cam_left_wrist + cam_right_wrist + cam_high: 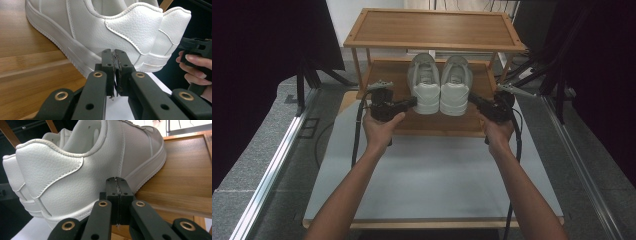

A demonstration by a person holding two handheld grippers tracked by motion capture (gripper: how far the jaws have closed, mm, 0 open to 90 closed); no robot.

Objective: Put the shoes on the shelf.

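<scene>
A pair of white sneakers stands on the lower shelf (389, 75) of a wooden rack, heels toward me. The left shoe (424, 82) and right shoe (455, 84) sit side by side and touch. My left gripper (414, 102) is shut and empty, and its tip points at the left shoe's outer side near the heel (100, 30). In its own view the closed jaws (115, 53) end right at the sole. My right gripper (471, 98) is shut too, with its tip (116, 180) at the right shoe's outer side (82, 170). Whether the tips press on the shoes I cannot tell.
The rack's top shelf (434, 27) is bare and overhangs the shoes' toes. The rack stands at the far end of a grey table top (432, 170). Black stands and curtains flank the table. Cables trail from both grippers.
</scene>
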